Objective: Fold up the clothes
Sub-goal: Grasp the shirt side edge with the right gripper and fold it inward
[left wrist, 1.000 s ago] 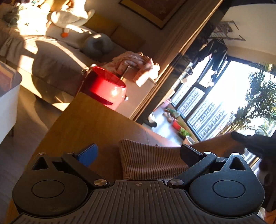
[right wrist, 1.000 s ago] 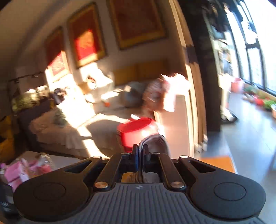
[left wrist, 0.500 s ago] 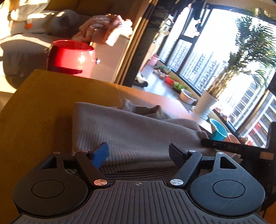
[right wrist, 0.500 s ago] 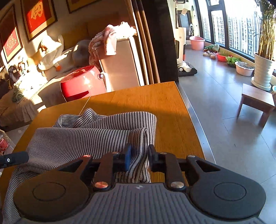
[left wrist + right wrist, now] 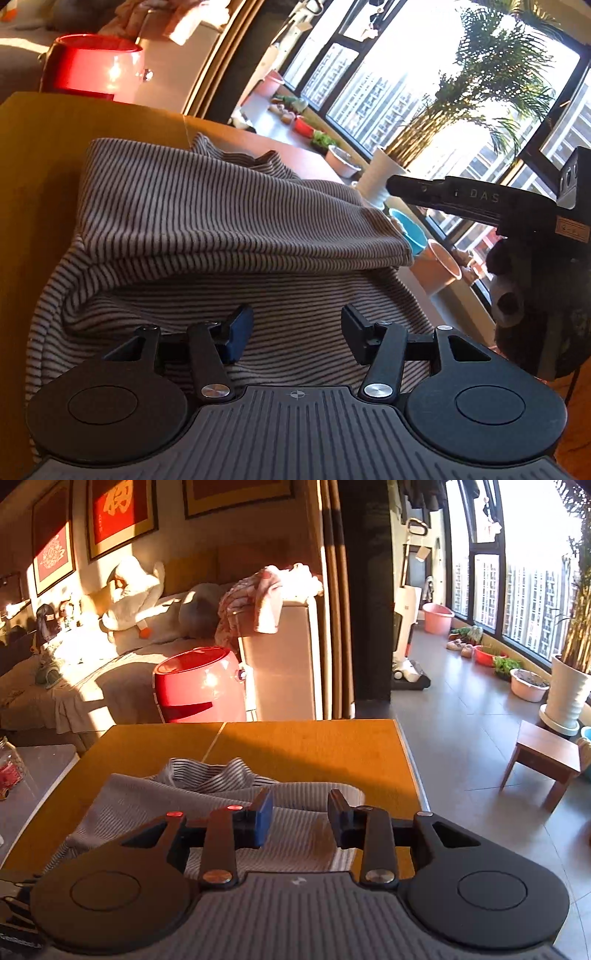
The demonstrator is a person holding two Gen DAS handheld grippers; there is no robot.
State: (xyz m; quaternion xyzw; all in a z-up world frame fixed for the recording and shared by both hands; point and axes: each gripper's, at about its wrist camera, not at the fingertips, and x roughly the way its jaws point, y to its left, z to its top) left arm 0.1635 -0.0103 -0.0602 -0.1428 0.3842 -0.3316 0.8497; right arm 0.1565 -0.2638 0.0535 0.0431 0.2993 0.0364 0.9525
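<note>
Item: striped shirt (image 5: 221, 812), on wooden desk (image 5: 314, 746) toward near edge, one layer doubled over. Right gripper (image 5: 300, 821): jaws now spread, cloth released (pinched half a second ago). Left gripper (image 5: 291, 332): spread, empty. Fold laid; next fold pending.

Striped knit garment (image 5: 221, 206), pale with fine dark stripes: lying on the wooden table, near edge. Upper layer folded over the lower, forming a thick doubled edge; rumpled collar portion (image 5: 210, 773) at far side.
</note>
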